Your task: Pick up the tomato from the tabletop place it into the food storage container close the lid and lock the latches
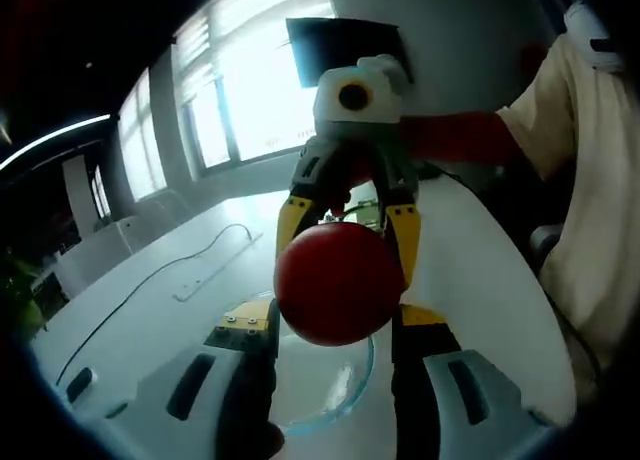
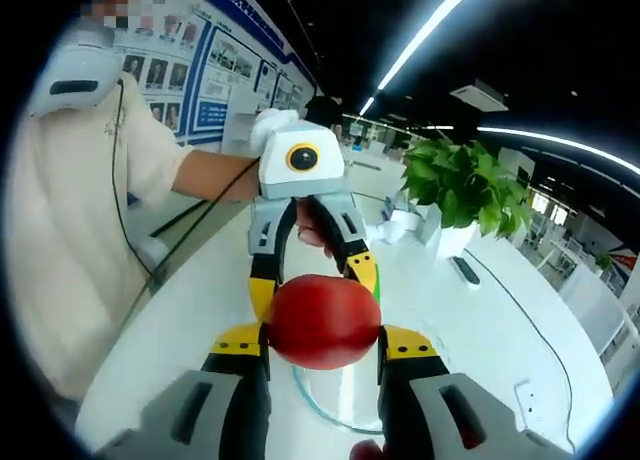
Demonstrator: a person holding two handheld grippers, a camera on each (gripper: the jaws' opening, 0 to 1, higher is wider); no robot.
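1. Left gripper view, far left: cable (image 1: pixel 150 277) lying across the white tabletop (image 1: pixel 480 280).
2. Centre: tomato (image 1: pixel 338 283) held clear of the tabletop, above the rim of a clear container (image 1: pixel 352 395). Left gripper (image 1: pixel 335 325) fingers spread to tomato width, one at each side; actual grip not discernible.
3. Just beyond: right gripper (image 1: pixel 347 245) facing in, fingers pressed against the tomato's flanks.
4. Far right: person's pale sleeve (image 1: pixel 590 180).
5. Right gripper view: tomato touching both yellow fingertips; potted plant (image 2: pixel 465 190) behind, right.
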